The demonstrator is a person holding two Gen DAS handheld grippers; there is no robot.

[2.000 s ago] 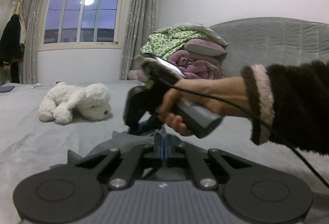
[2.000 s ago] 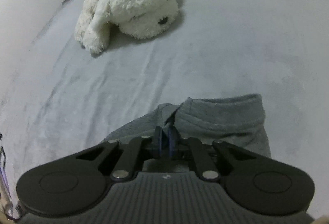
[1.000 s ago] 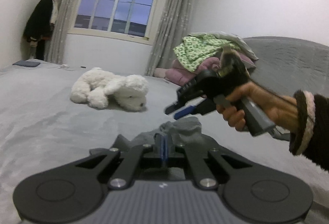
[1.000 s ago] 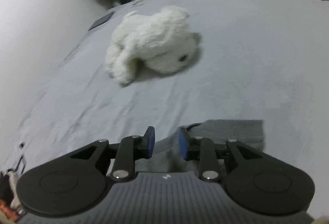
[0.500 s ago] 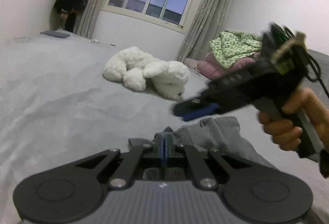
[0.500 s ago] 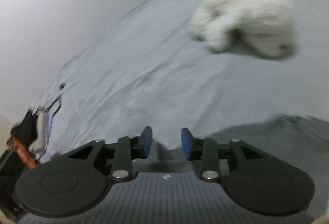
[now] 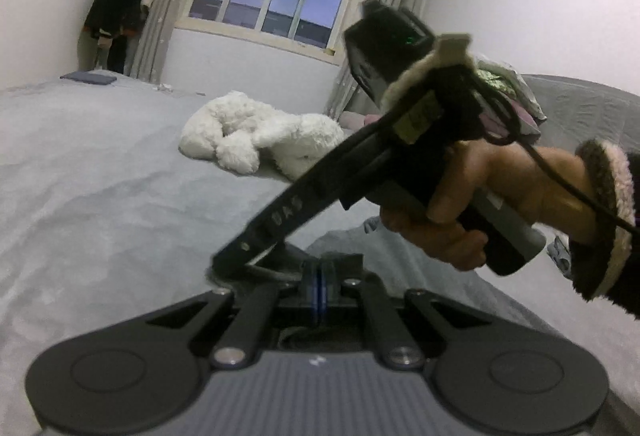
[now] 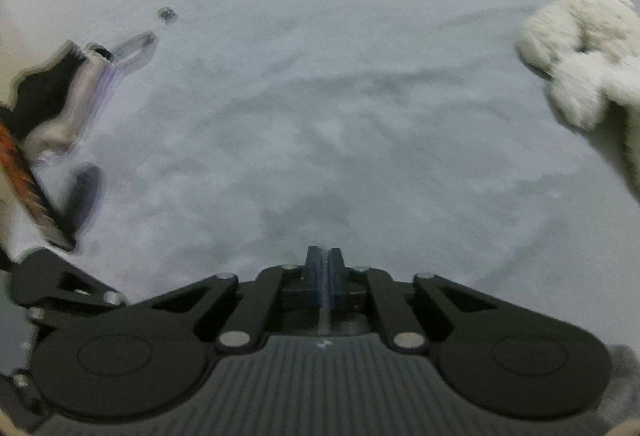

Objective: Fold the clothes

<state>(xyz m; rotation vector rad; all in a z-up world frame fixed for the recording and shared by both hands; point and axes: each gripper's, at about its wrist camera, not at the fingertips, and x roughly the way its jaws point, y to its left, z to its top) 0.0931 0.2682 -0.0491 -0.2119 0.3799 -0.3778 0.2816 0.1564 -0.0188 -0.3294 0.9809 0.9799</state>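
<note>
A: quick, fingers?

B: my left gripper (image 7: 320, 290) has its blue pads pressed together, no gap. My right gripper (image 8: 325, 276) is the same, pads closed tight. Can't tell if either one has cloth pinched between them, too dark and blurry there

A: where's the garment?

B: the grey garment (image 7: 420, 268) lies on the bed (image 7: 100, 204), just past my left fingertips and under my right hand (image 7: 448, 204). In the left view, my right tool slants down across it with its tip at the cloth's near-left edge. My right view is mostly bare bedcover, no clear sight of the cloth

A: folded or not?

B: can't settle it. Only a low, smooth grey slab shows, and most of it is hidden behind the tool and hand. No sleeves or hem are readable, so no fold count. It could be a piece laid flat with both tools taking an edge to bring over, or an already doubled piece getting its last tidy

A: anything else?

B: a white plush toy (image 7: 260, 140) sits farther up the bed, well apart from the garment. There's also a heap of clothes (image 7: 508, 88) by the headboard. It looks unfolded, so I'd judge there's more left there, if it counts toward the job

A: risk?

B: both tools are crowded at one edge, so a pull could drag the whole piece
</note>
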